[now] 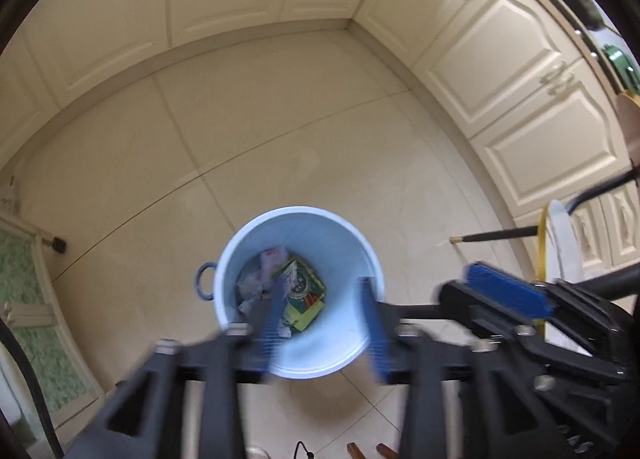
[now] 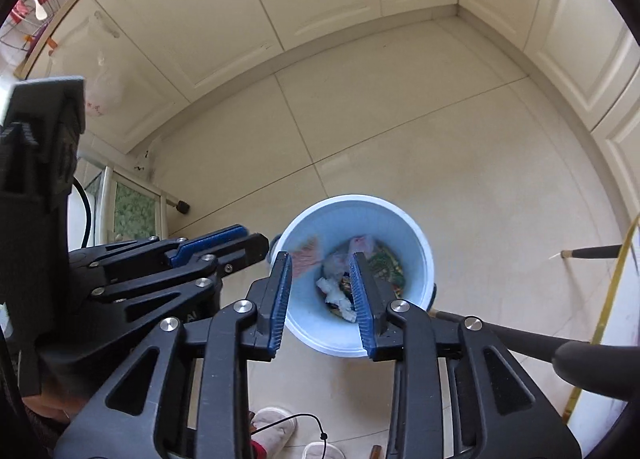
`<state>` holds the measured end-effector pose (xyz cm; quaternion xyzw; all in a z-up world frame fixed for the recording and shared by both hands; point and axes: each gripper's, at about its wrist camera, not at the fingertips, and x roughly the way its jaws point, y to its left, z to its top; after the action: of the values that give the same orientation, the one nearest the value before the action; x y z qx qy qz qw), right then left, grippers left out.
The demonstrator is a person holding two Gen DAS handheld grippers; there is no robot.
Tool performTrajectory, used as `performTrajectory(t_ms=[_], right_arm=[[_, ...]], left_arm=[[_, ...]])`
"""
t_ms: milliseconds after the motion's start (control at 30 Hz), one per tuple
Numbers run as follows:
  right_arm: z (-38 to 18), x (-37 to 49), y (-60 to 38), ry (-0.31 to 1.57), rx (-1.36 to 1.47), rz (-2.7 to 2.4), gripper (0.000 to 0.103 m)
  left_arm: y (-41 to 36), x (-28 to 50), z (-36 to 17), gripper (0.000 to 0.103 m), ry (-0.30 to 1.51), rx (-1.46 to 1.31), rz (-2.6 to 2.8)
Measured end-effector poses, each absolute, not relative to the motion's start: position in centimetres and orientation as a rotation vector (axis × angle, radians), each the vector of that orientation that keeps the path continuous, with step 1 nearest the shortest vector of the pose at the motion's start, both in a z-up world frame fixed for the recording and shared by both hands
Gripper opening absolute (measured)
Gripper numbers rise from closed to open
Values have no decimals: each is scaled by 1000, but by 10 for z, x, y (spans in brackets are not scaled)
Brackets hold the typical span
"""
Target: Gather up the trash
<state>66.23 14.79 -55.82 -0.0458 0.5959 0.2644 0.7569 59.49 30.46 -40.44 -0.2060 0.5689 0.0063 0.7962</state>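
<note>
Both black two-finger grippers with blue pads hang jaws apart and empty: the left gripper wider, the right gripper narrower. Below them, on the beige tiled floor, the pale blue round plastic bin holds crumpled wrappers. Cream cabinet doors stand beyond.

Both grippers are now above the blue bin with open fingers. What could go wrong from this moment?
1. The pink wrapper looks mid-fall near the wall of the bin; it may catch on the rim.
2. The left gripper and right gripper hang close together, so they could collide.
3. Going lower might tip the light bin.
</note>
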Motion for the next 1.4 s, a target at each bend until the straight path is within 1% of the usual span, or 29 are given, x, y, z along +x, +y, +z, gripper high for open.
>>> performTrajectory(t_ms=[33, 67, 100, 133, 233, 300, 333, 400, 433, 467, 500, 533, 600, 633, 667, 700, 733, 833, 900, 1100, 1267, 1333, 1400], right_arm=[[-554, 660, 145, 1289, -102, 567, 31], [-548, 659, 145, 1285, -103, 563, 37], [-542, 659, 146, 1280, -105, 562, 45], [-535, 656, 146, 1267, -107, 565, 49], [-511, 646, 149, 1235, -115, 567, 53], [-491, 638, 152, 1200, -110, 578, 60], [-479, 633, 153, 1185, -114, 582, 61], [-453, 620, 155, 1138, -120, 592, 64], [-438, 612, 155, 1107, -133, 589, 66], [-422, 604, 157, 1077, -144, 583, 75], [-406, 595, 156, 1041, -151, 584, 84], [-385, 584, 152, 994, -160, 579, 86], [-352, 565, 146, 927, -175, 569, 87], [-334, 554, 140, 892, -176, 563, 87], [-318, 545, 135, 864, -179, 549, 90], [-302, 534, 128, 837, -181, 532, 98], [-283, 520, 117, 798, -176, 517, 99], [-235, 484, 88, 711, -156, 480, 100], [-207, 458, 67, 661, -147, 446, 103], [-134, 381, 0, 508, -63, 381, 103], [-81, 319, -41, 393, -30, 325, 103], [-63, 295, -52, 353, -31, 294, 103], [-47, 275, -64, 325, -21, 282, 103]], left_arm=[[301, 594, -401, 58, 1217, -450, 27], [301, 591, -396, 59, 1204, -465, 33], [292, 587, -389, 60, 1195, -474, 39], [290, 582, -380, 62, 1193, -474, 49], [291, 567, -357, 64, 1164, -446, 83], [293, 546, -333, 67, 1117, -417, 116], [289, 535, -319, 70, 1093, -405, 128], [288, 515, -290, 74, 1025, -370, 153], [286, 503, -271, 78, 977, -352, 168], [282, 493, -256, 84, 941, -337, 177], [278, 483, -241, 87, 905, -323, 185], [272, 471, -222, 91, 861, -299, 191], [258, 450, -192, 92, 778, -264, 198], [253, 439, -179, 96, 745, -253, 200], [245, 425, -163, 99, 702, -245, 195], [234, 411, -152, 101, 669, -243, 187], [225, 400, -138, 102, 635, -241, 176], [188, 367, -104, 102, 537, -224, 146], [174, 337, -84, 102, 466, -203, 130], [104, 257, -40, 102, 288, -101, 88], [51, 189, -37, 102, 214, -68, 66], [40, 163, -33, 102, 191, -64, 59], [35, 134, -43, 102, 171, -63, 56]])
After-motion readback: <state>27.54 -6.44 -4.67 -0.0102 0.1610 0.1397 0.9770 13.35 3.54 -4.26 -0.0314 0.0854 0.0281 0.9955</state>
